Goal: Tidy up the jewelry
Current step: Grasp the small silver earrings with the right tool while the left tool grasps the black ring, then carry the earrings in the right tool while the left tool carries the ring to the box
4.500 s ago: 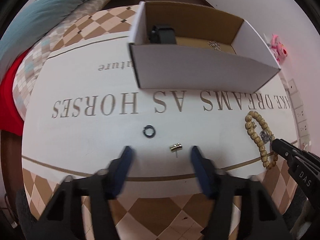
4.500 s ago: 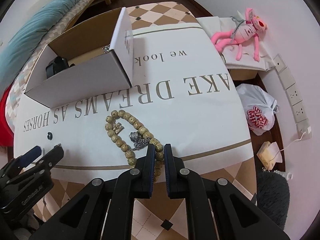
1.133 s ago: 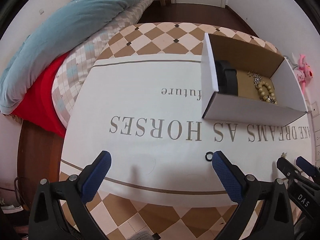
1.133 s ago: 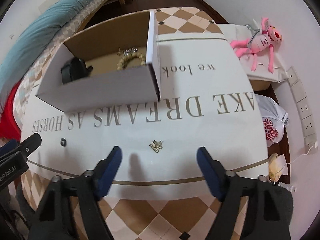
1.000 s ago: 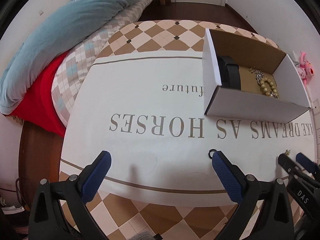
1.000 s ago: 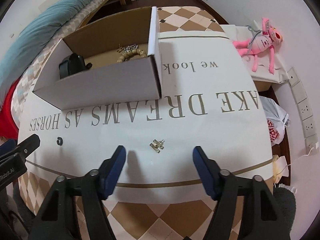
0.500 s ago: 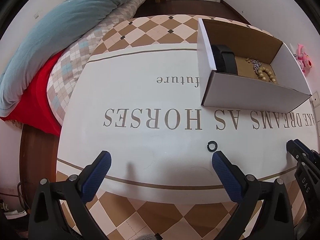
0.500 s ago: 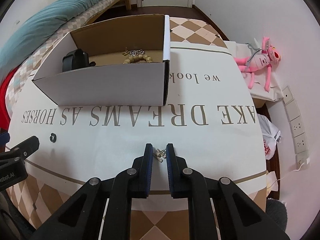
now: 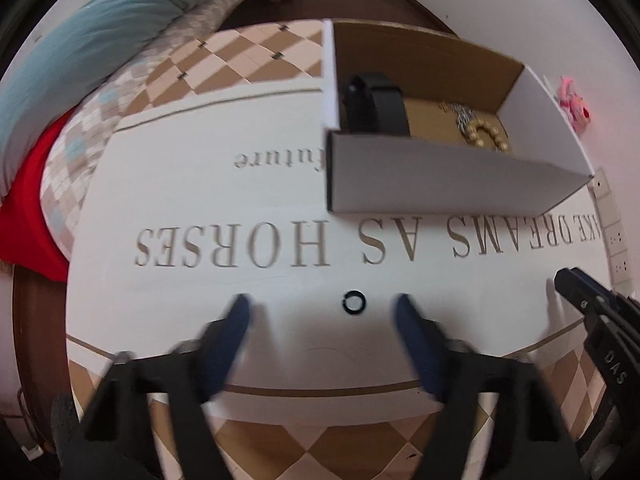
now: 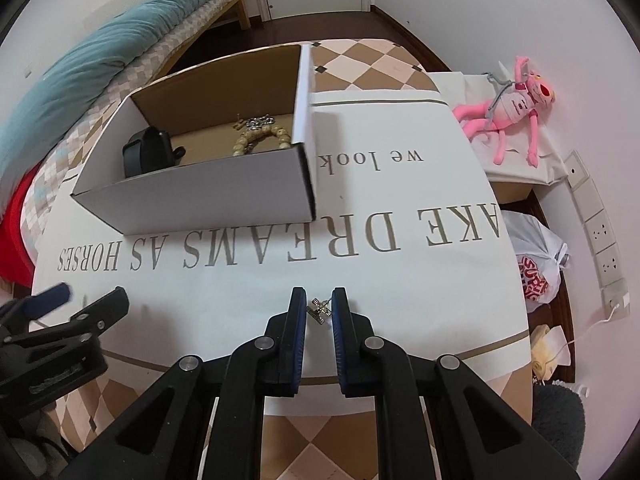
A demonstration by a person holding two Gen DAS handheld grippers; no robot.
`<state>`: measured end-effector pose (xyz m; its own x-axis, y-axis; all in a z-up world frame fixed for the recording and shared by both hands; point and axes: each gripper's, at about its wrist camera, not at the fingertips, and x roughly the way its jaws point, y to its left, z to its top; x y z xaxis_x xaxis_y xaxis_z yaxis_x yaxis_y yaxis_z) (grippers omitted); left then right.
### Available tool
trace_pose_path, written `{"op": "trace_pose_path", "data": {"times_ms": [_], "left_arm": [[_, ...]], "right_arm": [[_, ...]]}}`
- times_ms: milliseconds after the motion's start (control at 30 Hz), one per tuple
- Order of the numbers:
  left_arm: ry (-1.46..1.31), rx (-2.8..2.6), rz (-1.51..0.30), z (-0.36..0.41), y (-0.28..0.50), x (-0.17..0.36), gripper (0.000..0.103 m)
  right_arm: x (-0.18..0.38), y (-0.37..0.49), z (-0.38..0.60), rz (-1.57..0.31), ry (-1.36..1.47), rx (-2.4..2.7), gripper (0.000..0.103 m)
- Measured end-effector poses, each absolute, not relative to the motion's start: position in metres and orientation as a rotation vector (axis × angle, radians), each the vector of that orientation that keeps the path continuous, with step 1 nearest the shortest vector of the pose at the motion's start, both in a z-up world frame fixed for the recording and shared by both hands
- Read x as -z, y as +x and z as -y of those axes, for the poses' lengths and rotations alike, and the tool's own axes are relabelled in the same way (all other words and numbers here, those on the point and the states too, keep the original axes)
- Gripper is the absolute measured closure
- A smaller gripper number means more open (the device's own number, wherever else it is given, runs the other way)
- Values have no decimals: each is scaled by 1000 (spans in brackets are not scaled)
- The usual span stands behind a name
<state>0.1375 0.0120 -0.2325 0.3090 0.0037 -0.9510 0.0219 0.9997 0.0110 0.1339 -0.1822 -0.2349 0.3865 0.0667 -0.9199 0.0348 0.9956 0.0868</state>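
Inside the cardboard box at the far side of the tabletop lie a black watch, a beaded bracelet and a silvery chain, so by my judgement most of the sorting is done. Two small pieces remain outside it. One is a gold earring, which sits between the fingers of the right gripper; its jaws are drawn narrow around the piece and look clenched on it, though whether it is lifted clear of the tablecloth cannot be told. The other is a small black ring, lying loose on the white cloth in front of the box, below the printed lettering.

As for pose, the right gripper is held low near the front edge of the tabletop, pointing toward the box, which stands well apart from it. The left gripper is beside it, also low and aimed forward, with its jaws released and spread to either side of the ring, which lies between the blurred blue pads without touching either. Carrying the earring to the box and picking up the ring appear to be what is left.
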Motion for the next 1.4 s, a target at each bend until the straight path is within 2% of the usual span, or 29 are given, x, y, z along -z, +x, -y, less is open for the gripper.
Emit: {"op": "trace_pose_path", "data": {"times_ms": [33,67,133,233,300,700,1000,1267,1400], "left_arm": [[16,26,-1270,-10,138,235,58],[17,28,-1257,-9,138,234,60],[31,47,-1246,-5,139,234,74],[46,64,-1240,-1,139,234,89],[44,66,-1242,-1,139,233,93],[28,78,-1213,-2,134,215,93],[25,135,-1074,7,123,149,93],[-40,182,-1000,9,151,100,93],[-129,248,-1079,9,184,102,93]], "right_arm": [[235,135,184,-1176,102,-19,90],[235,134,184,-1177,106,-17,90],[234,135,186,-1175,112,-13,90],[234,135,186,-1175,117,-10,90],[233,136,187,-1173,118,-10,90],[218,138,183,-1142,148,-43,90],[177,135,181,-1069,174,-95,90],[128,150,186,-984,227,-144,90],[121,175,191,-985,270,-179,90]]}}
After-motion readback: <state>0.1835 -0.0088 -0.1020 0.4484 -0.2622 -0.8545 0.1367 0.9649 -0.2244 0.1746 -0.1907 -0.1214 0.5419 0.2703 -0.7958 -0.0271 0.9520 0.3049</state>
